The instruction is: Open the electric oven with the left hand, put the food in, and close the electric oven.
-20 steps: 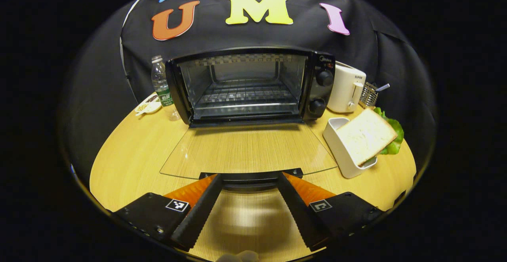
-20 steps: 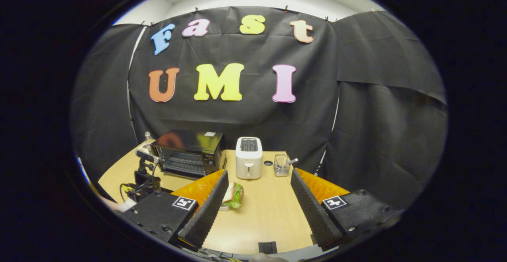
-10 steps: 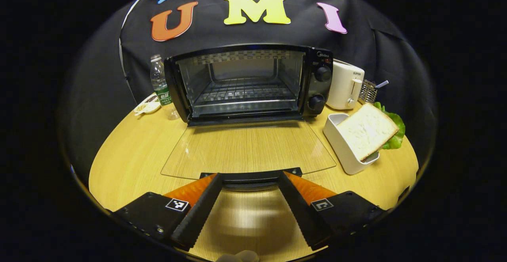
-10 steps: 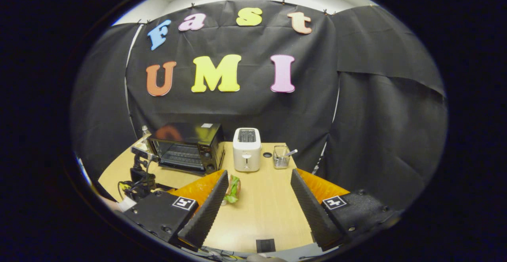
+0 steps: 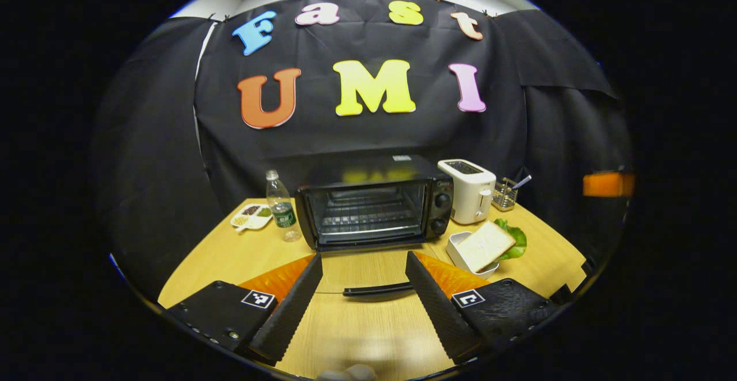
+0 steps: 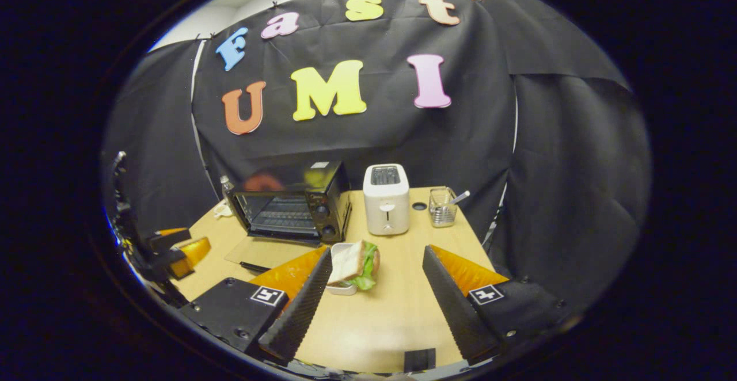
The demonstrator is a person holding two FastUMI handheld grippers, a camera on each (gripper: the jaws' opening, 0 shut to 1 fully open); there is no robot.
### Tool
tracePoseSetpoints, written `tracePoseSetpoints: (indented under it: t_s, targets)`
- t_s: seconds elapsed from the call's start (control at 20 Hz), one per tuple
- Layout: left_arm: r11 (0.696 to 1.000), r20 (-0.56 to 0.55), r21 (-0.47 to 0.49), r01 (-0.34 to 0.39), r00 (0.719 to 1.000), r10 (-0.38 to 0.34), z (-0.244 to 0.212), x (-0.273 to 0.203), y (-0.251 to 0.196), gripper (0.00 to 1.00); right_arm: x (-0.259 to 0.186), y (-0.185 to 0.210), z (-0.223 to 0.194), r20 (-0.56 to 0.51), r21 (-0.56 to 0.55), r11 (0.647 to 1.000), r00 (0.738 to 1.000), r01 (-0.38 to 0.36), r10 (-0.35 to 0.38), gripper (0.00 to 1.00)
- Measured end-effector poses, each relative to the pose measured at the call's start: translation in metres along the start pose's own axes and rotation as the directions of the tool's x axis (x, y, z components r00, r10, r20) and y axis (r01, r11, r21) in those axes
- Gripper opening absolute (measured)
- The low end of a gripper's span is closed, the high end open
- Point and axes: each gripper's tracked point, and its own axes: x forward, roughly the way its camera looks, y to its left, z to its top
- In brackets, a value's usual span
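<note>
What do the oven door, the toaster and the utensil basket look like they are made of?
Oven door: clear glass; the table's wood grain shows through it.
Toaster: probably matte white plastic, without metallic shine.
Utensil basket: apparently silvery wire mesh, see-through.

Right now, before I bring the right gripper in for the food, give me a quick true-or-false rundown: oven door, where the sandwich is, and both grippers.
1. The oven door is folded down flat, open. True.
2. The sandwich already lies on the oven rack. False: it leans in the white dish on the table, in front of the toaster; the rack is bare.
3. The left gripper is clamped on the door handle. False: its fingers stand apart, with the handle between and beyond them, untouched.
4. The right gripper is open and holds nothing. True.
5. A water bottle stands beside the oven, on the side away from the toaster. True.
</note>
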Motion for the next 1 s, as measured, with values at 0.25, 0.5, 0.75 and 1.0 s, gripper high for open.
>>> tracePoseSetpoints:
  t_s: [0.25, 0.5, 0.75, 1.0]
  targets:
    - [0.999, 0.115, -0.035, 0.004, 0.993, 0.001, 0.06, -0.069, 0.014, 0.96, 0.047, 0.008, -0.056, -0.096, 0.1, 0.994, 0.994, -0.05, 0.059, 1.0]
    - [0.997, 0.169, -0.055, -0.054, 0.984, 0.063, 0.096, -0.114, 0.03, 0.96, 0.108, 0.016, -0.087, -0.163, 0.271, 0.956, 0.974, -0.112, 0.16, 1.0]
    - [0.978, 0.137, -0.105, -0.18, 0.971, 0.194, 0.101, -0.123, 0.044, 0.96, 0.175, 0.011, -0.083, -0.206, 0.363, 0.919, 0.949, -0.153, 0.239, 0.86]
    - [0.944, 0.091, -0.141, -0.298, 0.946, 0.312, 0.103, -0.111, 0.048, 0.96, 0.209, 0.012, -0.084, -0.259, 0.452, 0.869, 0.904, -0.199, 0.341, 0.85]
